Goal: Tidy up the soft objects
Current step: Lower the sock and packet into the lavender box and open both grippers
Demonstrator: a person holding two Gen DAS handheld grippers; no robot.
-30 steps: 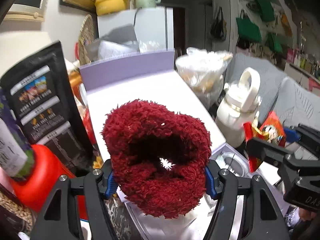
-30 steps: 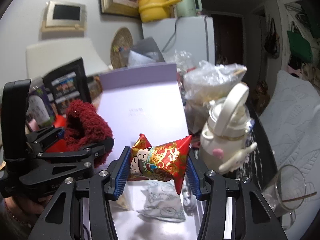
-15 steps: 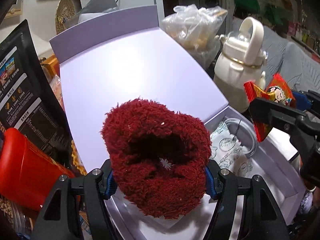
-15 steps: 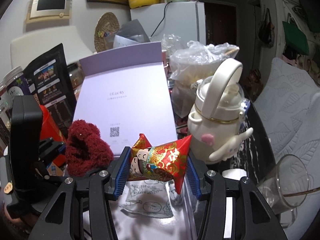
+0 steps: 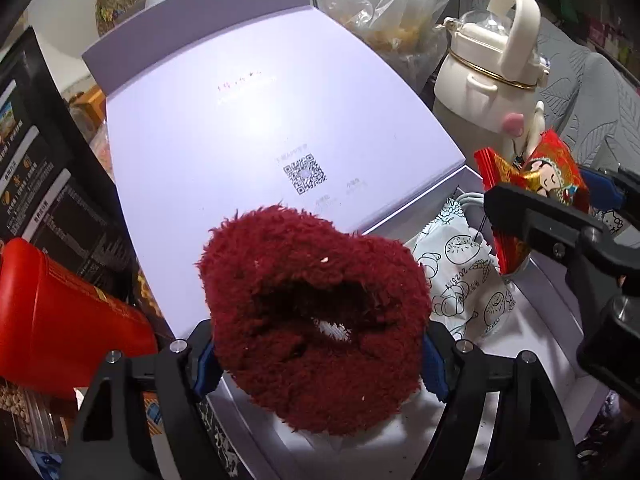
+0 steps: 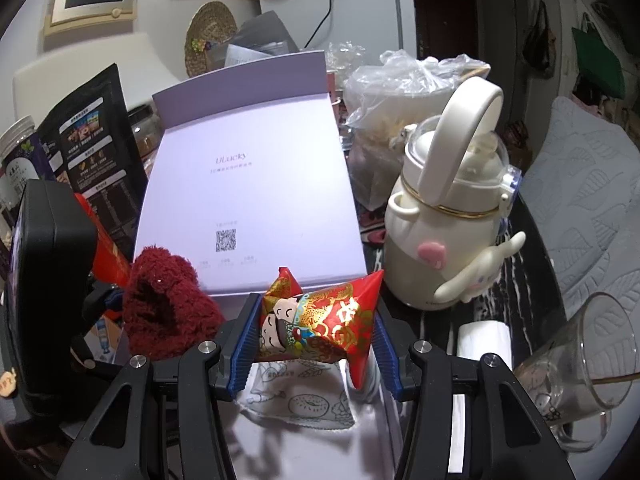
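Left gripper [image 5: 320, 354]: its jaws have just been opening, with the fuzzy dark-red sock between them; the blue pads [image 5: 434, 364] stand right at the sock's sides, and whether they still press on it cannot be told.
Fuzzy dark-red sock [image 5: 316, 312]: a bunched plush ring with a dark hollow in its middle, above the near end of the open lavender box; in the right wrist view it shows at [image 6: 166, 308], left of the red pouch.
Right gripper [image 6: 316, 334]: jaws clamped on the red pouch, ribbed blue pads [image 6: 244, 340] pressing both of its ends.
Red pouch [image 6: 320, 320]: a small stuffed packet with gold pattern and a cartoon face, held crosswise above the box's tray; in the left wrist view at [image 5: 540, 184].
Lavender box [image 5: 556, 320]: open, white tray near the grippers, with a white printed packet [image 5: 468, 276] lying inside it.
Box lid [image 6: 248, 184]: folded back away from the tray, pale inside face up, bearing small print and a QR code.
Right of the box: a cream kettle-shaped bottle [image 6: 452, 216] with a hoop handle, a clear plastic bag [image 6: 404, 92] behind it, and a glass mug [image 6: 580, 368] nearer the camera.
Left of the box: a black snack bag [image 6: 96, 152] and a red container [image 5: 60, 320].
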